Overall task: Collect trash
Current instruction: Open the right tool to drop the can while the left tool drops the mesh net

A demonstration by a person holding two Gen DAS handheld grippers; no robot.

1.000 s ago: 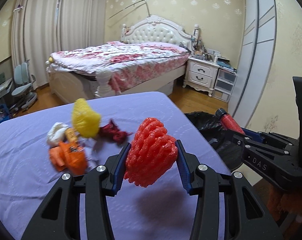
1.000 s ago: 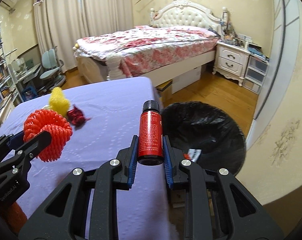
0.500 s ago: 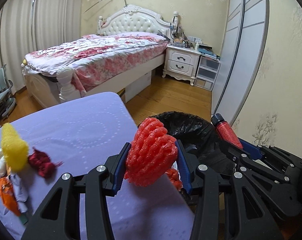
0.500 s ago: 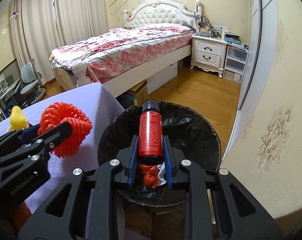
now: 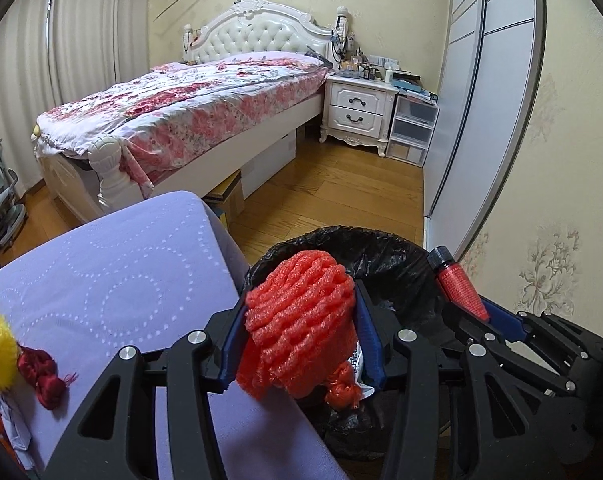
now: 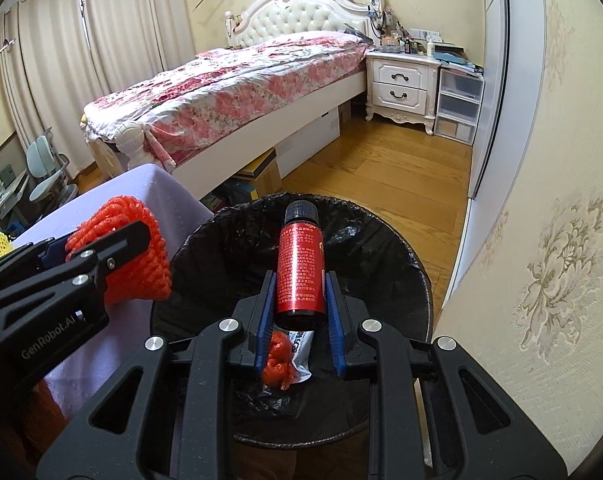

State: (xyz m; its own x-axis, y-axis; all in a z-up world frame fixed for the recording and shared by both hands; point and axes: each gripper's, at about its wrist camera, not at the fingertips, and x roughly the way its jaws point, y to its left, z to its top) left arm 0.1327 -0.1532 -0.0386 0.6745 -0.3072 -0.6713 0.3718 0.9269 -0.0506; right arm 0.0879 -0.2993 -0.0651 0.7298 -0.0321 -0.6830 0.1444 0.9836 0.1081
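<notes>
Lower centre of frame, our left tongs are opening around a ribbed orange-red foam net at the black-lined bin's rim. Our right tongs clamp a glossy red cylindrical bottle above the bin.

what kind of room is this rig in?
A home bedroom, almost certainly: a made bed with a tufted white headboard, a white nightstand beside it, and floor-length curtains. The work surface is a purple-covered table.
</notes>
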